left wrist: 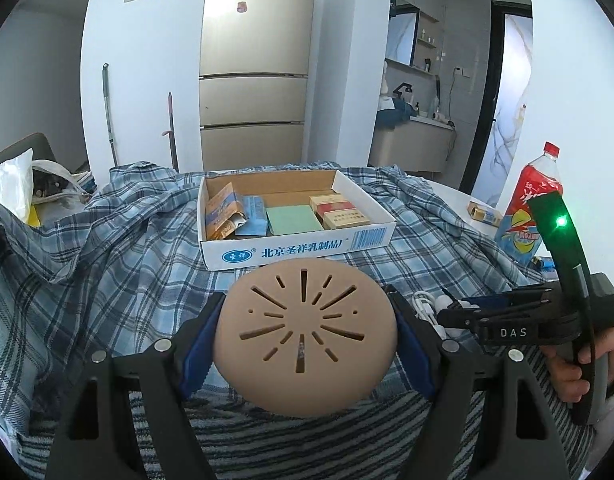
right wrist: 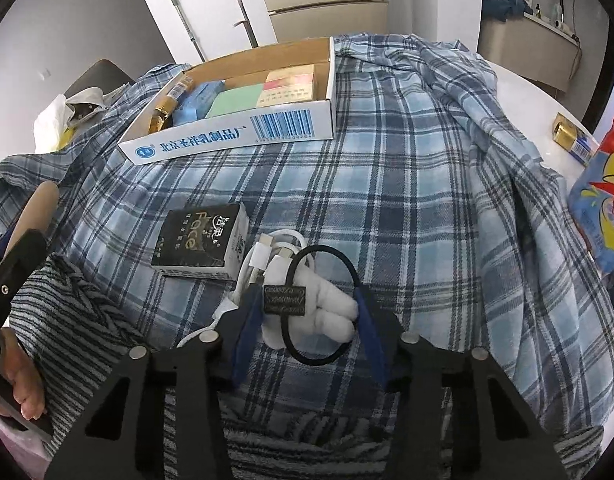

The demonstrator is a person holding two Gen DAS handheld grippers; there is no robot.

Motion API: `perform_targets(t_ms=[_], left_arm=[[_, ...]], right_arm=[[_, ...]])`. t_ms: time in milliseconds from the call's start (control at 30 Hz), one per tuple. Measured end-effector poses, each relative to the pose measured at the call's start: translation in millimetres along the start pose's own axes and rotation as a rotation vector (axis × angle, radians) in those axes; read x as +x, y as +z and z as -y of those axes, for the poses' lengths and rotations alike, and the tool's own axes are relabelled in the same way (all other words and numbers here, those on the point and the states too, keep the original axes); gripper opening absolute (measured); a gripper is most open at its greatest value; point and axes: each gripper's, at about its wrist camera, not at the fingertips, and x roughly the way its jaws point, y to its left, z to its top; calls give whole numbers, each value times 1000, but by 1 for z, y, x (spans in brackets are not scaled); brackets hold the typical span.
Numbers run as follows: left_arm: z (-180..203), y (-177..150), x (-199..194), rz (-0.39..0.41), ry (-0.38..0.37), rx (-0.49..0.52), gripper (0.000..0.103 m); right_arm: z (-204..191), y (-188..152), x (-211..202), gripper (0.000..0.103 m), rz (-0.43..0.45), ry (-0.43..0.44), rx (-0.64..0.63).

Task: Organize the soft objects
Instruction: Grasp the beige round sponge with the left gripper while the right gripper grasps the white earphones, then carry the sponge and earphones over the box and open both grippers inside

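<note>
The left gripper [left wrist: 307, 340] clamps a smooth, tan, dome-shaped silicone cover [left wrist: 307, 336] cut with radiating slots, its blue pads [left wrist: 195, 360] pressing the rounded sides, held just in front of the white cardboard box [left wrist: 291, 246]. The right gripper [right wrist: 309, 316] has its blue-padded jaws drawn in around a small white plush piece [right wrist: 331, 312] looped by a black elastic hair tie [right wrist: 327, 356] with a dark rectangular tag; whether the pads actually press it I cannot tell. This soft bundle lies on the blue plaid cloth [right wrist: 407, 168], nearer the camera than the box, touching a coiled white charging cable [right wrist: 267, 260] with a black tissue pack [right wrist: 201, 242] just beside that. The open box holds flat packets and cigarette cartons. A striped knit towel [right wrist: 79, 320] lies at the cloth's near edge, and a red-capped soda bottle [left wrist: 531, 208] stands right of the box.
</note>
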Motion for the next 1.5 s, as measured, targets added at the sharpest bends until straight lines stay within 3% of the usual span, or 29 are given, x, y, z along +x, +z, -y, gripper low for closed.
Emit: perform_targets(t_ms=[233, 533, 900, 1033, 1200, 1500], left_arm=[[-5, -1, -2, 13, 11, -33, 80], [-7, 1, -18, 99, 24, -27, 80], [3, 9, -52, 179, 78, 30, 80], [-1, 19, -65, 192, 77, 13, 80], [-2, 35, -82, 268, 107, 31, 80], [-8, 102, -93, 315, 58, 12, 80]], right_arm=[[-7, -3, -5, 35, 37, -10, -33], [-18, -8, -22, 33, 137, 33, -96], [-40, -19, -62, 30, 346, 9, -200], [-47, -26, -84, 30, 457, -24, -231], [-57, -28, -112, 30, 593, -72, -275], [-72, 27, -161, 30, 715, -53, -264]])
